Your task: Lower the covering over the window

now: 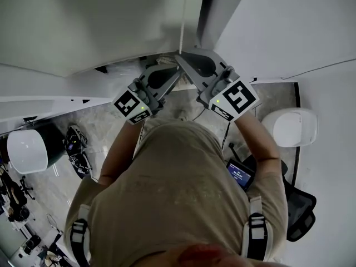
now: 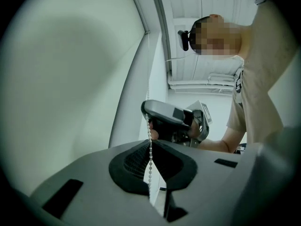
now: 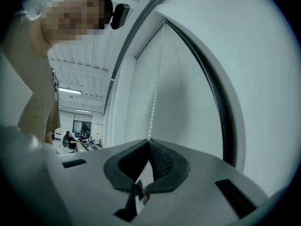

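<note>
Covering (image 3: 188, 98) hangs flat against the window, and its bead chain (image 2: 150, 160) drops beside the frame. The left gripper (image 2: 149, 143) is pinched tight on the chain, and the right gripper (image 3: 149, 141) is clamped on it just above.

My judgement: the chain is light, limp and slick, so the beads could skid through the pads. The chain is the right place to hold, with a bead seated against the pads. I should pull straight along the chain's line, steadily and without jerking. The fabric itself is probably light.
</note>
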